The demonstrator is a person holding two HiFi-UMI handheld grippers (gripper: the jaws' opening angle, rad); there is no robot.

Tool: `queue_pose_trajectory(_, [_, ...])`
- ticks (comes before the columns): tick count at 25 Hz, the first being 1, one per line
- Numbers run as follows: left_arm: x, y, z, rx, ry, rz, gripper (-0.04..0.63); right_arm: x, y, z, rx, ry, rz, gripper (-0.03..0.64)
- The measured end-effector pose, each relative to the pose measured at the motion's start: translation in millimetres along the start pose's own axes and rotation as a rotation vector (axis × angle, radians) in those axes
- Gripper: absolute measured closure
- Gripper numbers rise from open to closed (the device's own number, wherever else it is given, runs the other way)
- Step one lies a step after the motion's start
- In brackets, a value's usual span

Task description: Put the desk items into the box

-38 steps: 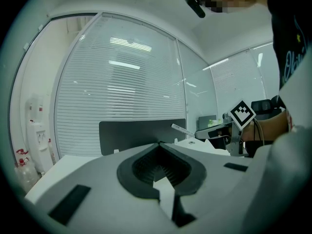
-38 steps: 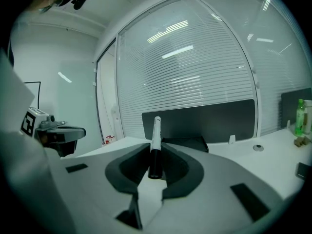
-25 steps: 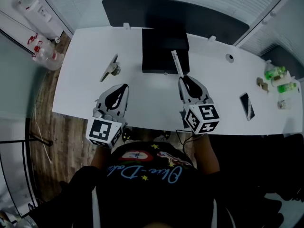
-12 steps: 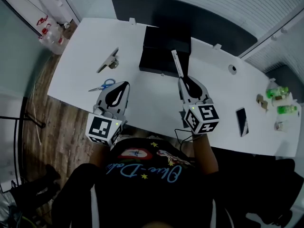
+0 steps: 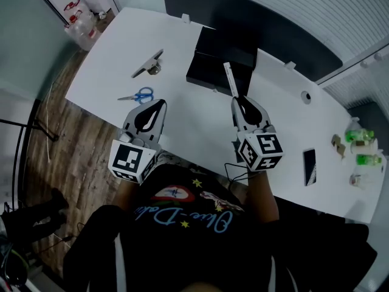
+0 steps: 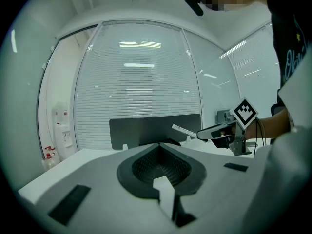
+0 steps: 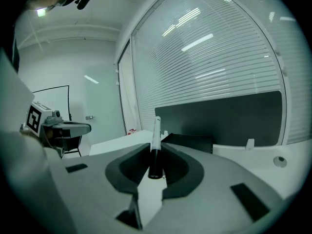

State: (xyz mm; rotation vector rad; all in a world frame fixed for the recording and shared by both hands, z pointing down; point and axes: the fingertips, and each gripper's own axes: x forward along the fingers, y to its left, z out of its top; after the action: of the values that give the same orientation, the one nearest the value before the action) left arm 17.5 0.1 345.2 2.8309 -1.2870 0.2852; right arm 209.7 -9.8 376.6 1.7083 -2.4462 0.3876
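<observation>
**Right gripper pinching pen at box edge, left gripper empty**

The pen (image 5: 229, 78) (white barrel, black near end) is clamped between the right gripper (image 5: 237, 100) fingers. In the right gripper view the pen (image 7: 155, 145) stands upright in the notch of the right gripper (image 7: 155, 150), with pads on both sides and its white end sticking out past the fingertips. In the head view that free end lies over the near edge of the black box (image 5: 213, 59), which sits just beyond the right fingertips. The box (image 7: 191, 141) also shows right behind the pen in the right gripper view.

The left gripper (image 5: 160, 103) has its fingers pressed together at the tips with nothing between them. The left gripper (image 6: 159, 147) shows the same in its own view, the tips meeting at a closed ridge. The two grippers are well apart, side by side over the white desk (image 5: 103, 72).

Blue-handled scissors (image 5: 137, 96) lie flat on the desk just left of the left fingertips. A grey clip-like item (image 5: 149, 64) lies farther out beyond them; I can't tell what it is. A dark phone (image 5: 309, 166) lies well off to the right of the right gripper, back beside its marker cube. Green bottles (image 5: 359, 142) stand farther right, near the desk's edge.
</observation>
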Motion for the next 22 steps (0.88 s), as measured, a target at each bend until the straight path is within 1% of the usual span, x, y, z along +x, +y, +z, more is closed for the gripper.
queue_pose_trajectory(6, [-4, 5, -6, -0.001, 0.015, 0.024, 0.588, 6, 2, -4, -0.03, 0.019, 0.023, 0.543])
queue_pose_trajectory(12, [9, 6, -1, 0.001, 0.015, 0.015, 0.588, 13, -4, -4, -0.041, 0.039, 0.028, 0.543])
queue_pose_trajectory(22, [31, 8, -1, 0.007, 0.033, -0.006, 0.588, 30, -20, -6, -0.095, 0.086, 0.047, 0.543])
